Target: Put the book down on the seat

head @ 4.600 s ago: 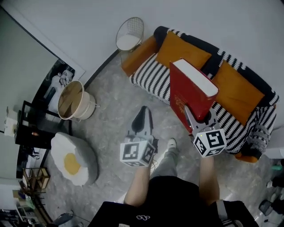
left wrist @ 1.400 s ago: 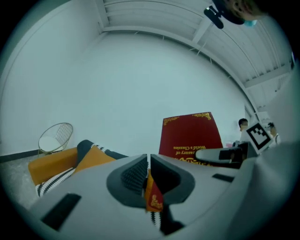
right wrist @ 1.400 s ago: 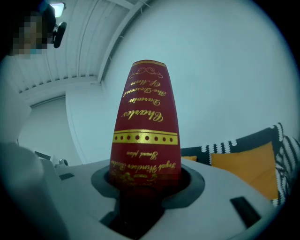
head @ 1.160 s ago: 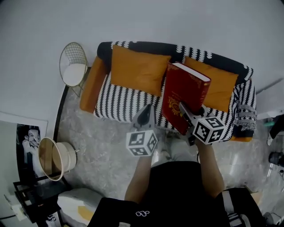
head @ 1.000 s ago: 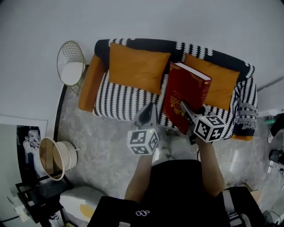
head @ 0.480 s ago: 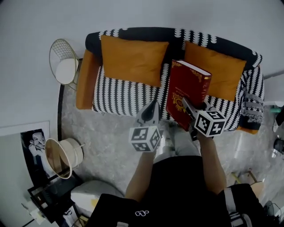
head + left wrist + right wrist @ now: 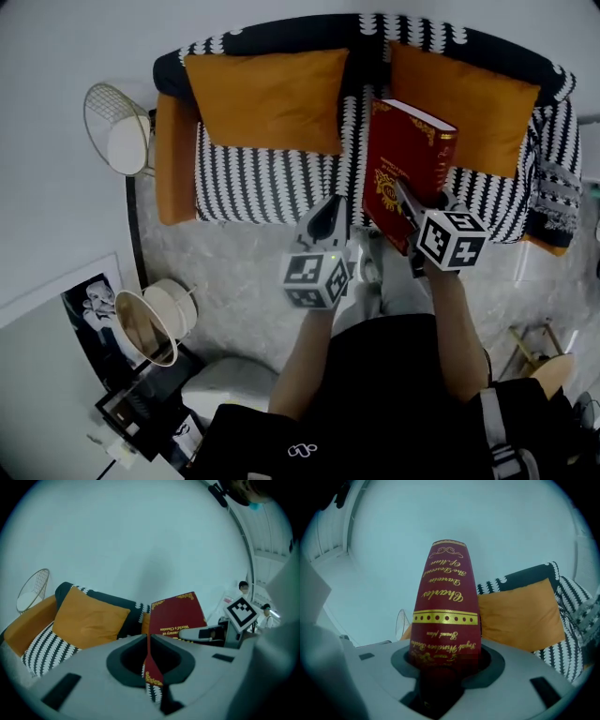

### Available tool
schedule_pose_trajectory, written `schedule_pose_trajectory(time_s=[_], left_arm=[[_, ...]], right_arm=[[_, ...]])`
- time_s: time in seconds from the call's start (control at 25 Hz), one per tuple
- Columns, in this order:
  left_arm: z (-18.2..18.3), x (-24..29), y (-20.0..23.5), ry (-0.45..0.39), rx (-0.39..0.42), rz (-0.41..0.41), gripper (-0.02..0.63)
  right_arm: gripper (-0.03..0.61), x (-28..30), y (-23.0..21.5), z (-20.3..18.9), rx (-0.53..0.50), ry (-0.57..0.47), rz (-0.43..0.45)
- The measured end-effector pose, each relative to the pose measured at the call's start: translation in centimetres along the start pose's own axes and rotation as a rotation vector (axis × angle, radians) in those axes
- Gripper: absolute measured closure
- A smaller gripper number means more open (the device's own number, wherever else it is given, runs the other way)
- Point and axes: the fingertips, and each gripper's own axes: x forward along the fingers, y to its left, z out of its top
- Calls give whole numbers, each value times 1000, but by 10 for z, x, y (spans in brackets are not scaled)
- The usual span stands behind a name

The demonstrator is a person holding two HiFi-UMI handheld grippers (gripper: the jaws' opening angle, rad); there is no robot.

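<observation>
The black-and-white striped sofa seat [image 7: 272, 183] fills twelve o'clock in the head view. The thick red gold-lettered hardback book [image 7: 412, 145] hangs tilted above it at one o'clock, its spine clenched in the right gripper [image 7: 405, 195] jaws. The left gripper [image 7: 328, 214], at the book's eight o'clock, has its jaws closed on nothing. If let go this high and near the seat's front edge, the book could bounce off.

The head view looks steeply down from overhead onto the sofa [image 7: 262, 183]. Each gripper view sits low and close, facing sofa and wall [image 7: 140, 536]; all three share the book [image 7: 408, 159].
</observation>
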Motion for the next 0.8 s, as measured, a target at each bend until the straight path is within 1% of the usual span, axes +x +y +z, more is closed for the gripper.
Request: schedule_pose_trajectory(time_s=[0.24, 0.36, 0.6, 0.8], left_arm=[[-8, 20, 4, 37, -20, -17, 584], [-10, 42, 9, 51, -47, -20, 584], [-25, 77, 5, 100, -85, -46, 584], [-40, 96, 9, 149, -108, -36, 586]], right_arm=[[370, 25, -16, -11, 7, 39, -34], [370, 45, -30, -15, 14, 72, -54], [370, 73, -54, -23, 15, 133, -92], [368, 91, -72, -35, 20, 177, -119]])
